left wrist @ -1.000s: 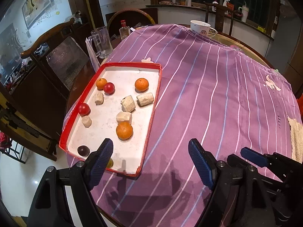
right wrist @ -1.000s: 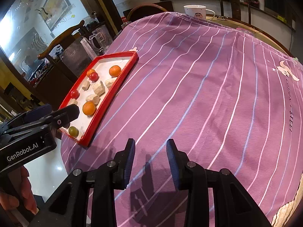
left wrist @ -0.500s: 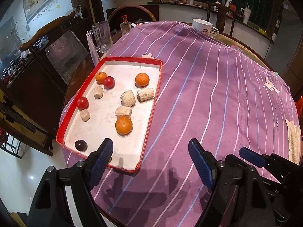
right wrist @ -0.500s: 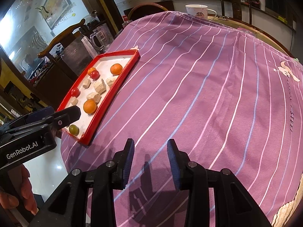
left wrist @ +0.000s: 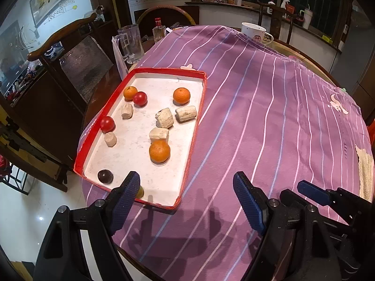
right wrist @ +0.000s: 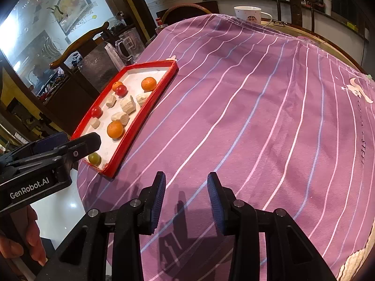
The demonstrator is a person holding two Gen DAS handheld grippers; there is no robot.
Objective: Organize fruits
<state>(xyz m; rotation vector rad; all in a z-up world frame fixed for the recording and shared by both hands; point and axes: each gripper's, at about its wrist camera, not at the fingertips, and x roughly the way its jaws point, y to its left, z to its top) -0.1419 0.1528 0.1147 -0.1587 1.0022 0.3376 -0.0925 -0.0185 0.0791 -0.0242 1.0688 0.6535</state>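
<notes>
A red-rimmed white tray (left wrist: 198, 117) (right wrist: 145, 112) lies on the left of the purple striped tablecloth. It holds three oranges, the nearest one (left wrist: 159, 151) (right wrist: 115, 129), two red fruits (left wrist: 107, 123), a dark plum (left wrist: 105, 176), a green fruit (right wrist: 94, 158) and several pale beige chunks (left wrist: 164, 121). My left gripper (left wrist: 185, 201) is open and empty, above the tray's near edge. My right gripper (right wrist: 186, 196) is open and empty over bare cloth, right of the tray.
A glass mug (left wrist: 130, 43), a small bottle (left wrist: 159, 30) and a wooden chair (left wrist: 63, 35) stand beyond the tray at the table's left edge. A white cup (left wrist: 254, 31) (right wrist: 248, 15) sits at the far side. A beige cloth (left wrist: 365, 171) lies at the right edge.
Both grippers have drawn back slightly, so the tray sits a little farther from the left gripper. The fruits have not moved. The jaws keep the same opening.
</notes>
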